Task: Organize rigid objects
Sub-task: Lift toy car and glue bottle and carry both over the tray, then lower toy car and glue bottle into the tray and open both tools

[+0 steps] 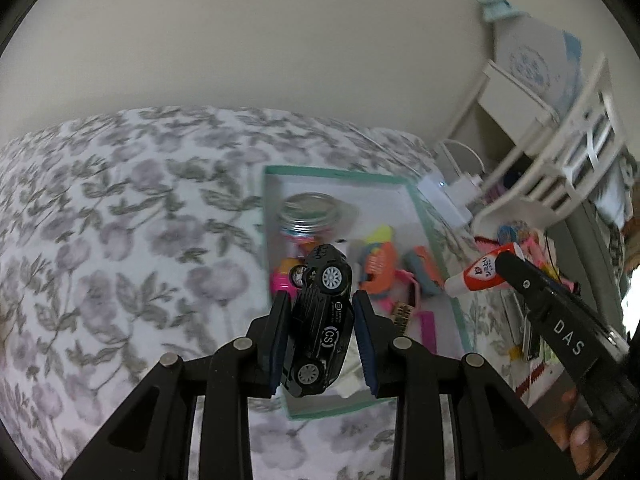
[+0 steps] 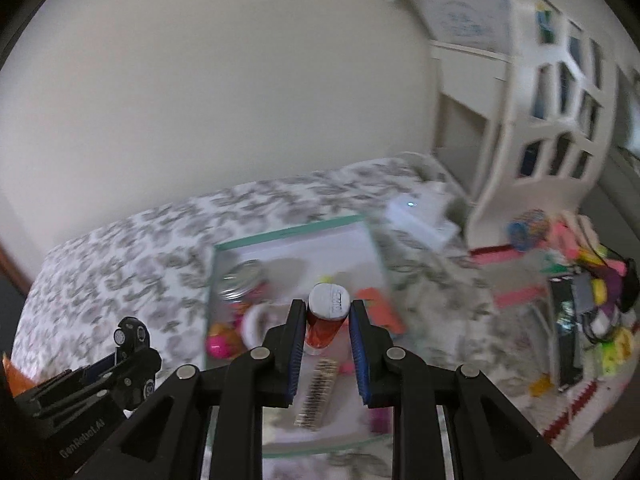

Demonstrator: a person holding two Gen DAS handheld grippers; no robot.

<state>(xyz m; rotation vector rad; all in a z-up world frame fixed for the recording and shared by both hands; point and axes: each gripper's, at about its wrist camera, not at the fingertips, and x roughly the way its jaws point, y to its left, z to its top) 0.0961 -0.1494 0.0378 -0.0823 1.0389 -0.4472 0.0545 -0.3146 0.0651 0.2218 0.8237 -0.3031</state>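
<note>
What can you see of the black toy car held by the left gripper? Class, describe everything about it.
The black toy car is a small, glossy model, apparently plastic or metal, with silver spoked wheels and white "CS" lettering on its door. It is turned on its side, nose pointing away from the camera, clamped between the blue pads of the left gripper. It hangs above the teal-rimmed box, touching nothing else visible.

Glossy black toy car [image 1: 322,320]; ribbed metal jar lid [image 1: 308,210]; matt printed cloth bedspread [image 1: 132,216]; matt black plastic left gripper [image 1: 322,336].
</note>
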